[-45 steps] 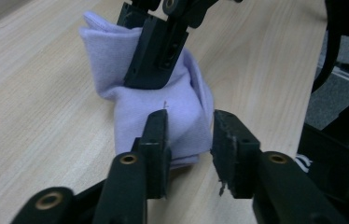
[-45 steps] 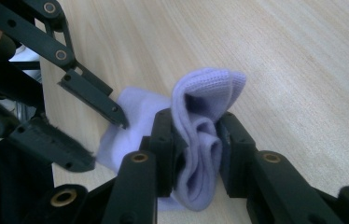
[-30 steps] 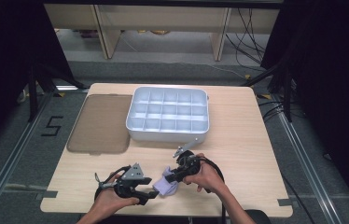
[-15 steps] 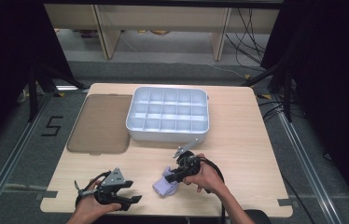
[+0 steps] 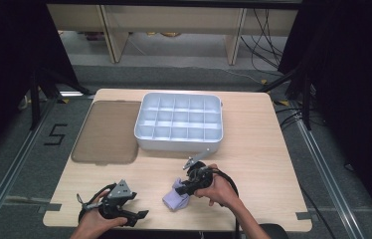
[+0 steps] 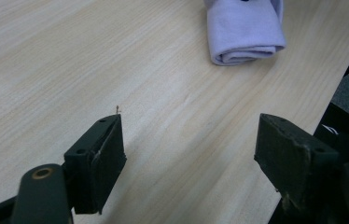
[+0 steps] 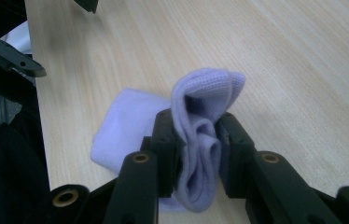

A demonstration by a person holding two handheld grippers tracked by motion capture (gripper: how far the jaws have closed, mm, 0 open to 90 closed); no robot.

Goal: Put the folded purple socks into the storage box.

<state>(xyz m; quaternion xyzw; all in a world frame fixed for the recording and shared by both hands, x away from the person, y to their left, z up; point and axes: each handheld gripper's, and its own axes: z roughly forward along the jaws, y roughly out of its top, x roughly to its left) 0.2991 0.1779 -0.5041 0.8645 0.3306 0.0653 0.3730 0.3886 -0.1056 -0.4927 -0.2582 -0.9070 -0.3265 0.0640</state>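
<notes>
One lilac folded cloth (image 5: 176, 199) at table (image 5: 273, 159) 6 o'clock edge, pinched bunched in right gripper (image 7: 196, 154), one divided tray (image 5: 179, 122) at 12, left gripper (image 6: 189, 149) jaws just been opening, wide, nothing between, low at 7 o'clock.

A light wooden table (image 5: 253, 149) fills the frame's centre on a grey floor (image 5: 174, 74). Pale shelving (image 5: 174, 20) runs along the top edge, black cables (image 5: 268, 30) trailing at the upper right. Dark curtains (image 5: 353, 59) flank both sides. A "5" (image 5: 57, 134) marks the floor at left.
</notes>
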